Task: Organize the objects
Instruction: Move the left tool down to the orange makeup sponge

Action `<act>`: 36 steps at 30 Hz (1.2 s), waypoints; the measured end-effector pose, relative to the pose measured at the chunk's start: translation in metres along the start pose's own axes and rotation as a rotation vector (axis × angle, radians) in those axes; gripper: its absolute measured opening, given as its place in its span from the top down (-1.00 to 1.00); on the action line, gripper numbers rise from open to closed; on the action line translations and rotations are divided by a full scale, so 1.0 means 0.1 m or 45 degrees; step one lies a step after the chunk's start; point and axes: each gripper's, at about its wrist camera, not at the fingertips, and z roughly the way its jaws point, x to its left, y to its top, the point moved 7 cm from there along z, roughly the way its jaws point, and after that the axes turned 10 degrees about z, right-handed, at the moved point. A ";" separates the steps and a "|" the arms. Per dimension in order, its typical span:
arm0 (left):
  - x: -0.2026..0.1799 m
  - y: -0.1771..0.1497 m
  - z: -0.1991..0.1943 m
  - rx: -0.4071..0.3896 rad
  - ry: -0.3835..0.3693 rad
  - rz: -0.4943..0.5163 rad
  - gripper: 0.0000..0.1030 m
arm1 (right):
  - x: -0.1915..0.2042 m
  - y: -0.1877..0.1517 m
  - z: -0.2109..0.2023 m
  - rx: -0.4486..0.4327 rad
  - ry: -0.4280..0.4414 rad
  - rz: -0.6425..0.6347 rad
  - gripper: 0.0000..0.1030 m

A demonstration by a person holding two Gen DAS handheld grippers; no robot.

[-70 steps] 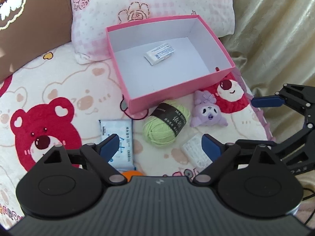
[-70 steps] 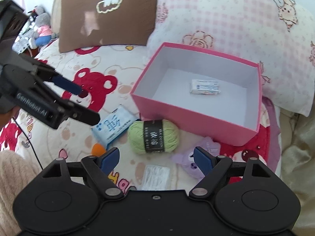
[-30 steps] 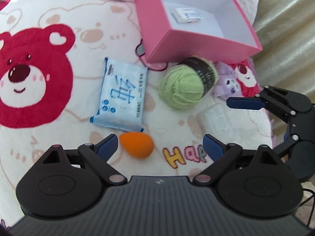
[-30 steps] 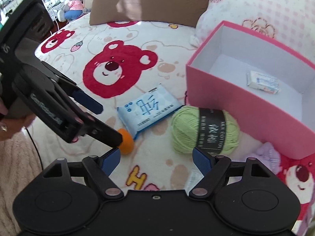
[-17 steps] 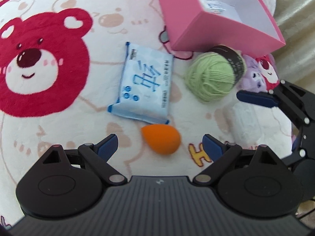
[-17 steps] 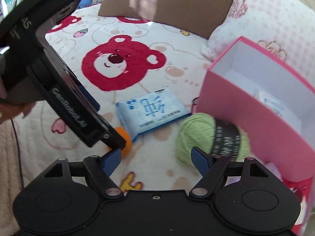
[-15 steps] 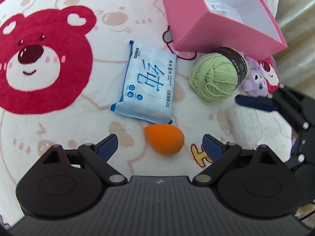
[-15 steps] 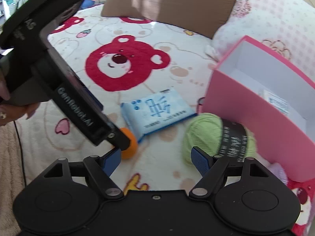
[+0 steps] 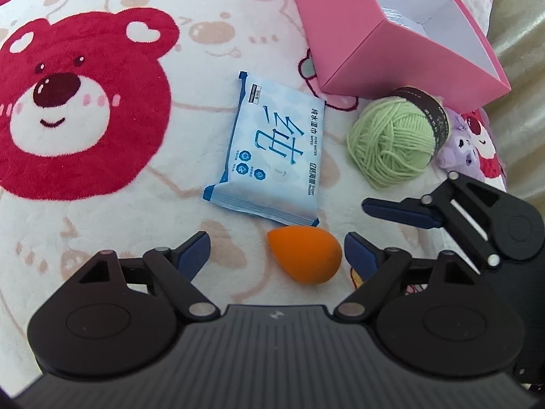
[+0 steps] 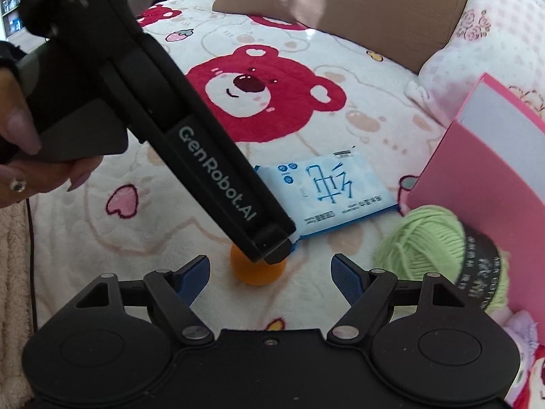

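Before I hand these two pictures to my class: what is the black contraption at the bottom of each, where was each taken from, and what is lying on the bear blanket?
No robot here: a person holds a pair of hand tongs in each hand, each with a camera looking along its two blue-tipped fingers.

One picture looks out from the left tongs, the other from the right tongs. Each also catches the other tool.

On the blanket lie an orange sponge, a blue wipes pack, a green yarn ball and a purple plush toy, beside an open pink box.

Nothing is held. The left tongs have just been closing around the sponge, their pads not yet pressing it. The right tongs are open.
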 end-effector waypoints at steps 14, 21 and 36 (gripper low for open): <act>0.05 -0.09 0.04 0.023 -0.075 -0.022 -0.35 | -0.09 -0.06 0.28 0.123 0.010 0.209 -0.59; 0.03 -0.09 -0.02 0.011 -0.172 -0.069 0.26 | -0.01 -0.04 0.22 0.096 0.031 0.226 -0.30; 0.00 -0.12 0.06 0.018 -0.224 -0.137 0.22 | -0.01 -0.02 0.24 0.087 0.060 0.289 0.17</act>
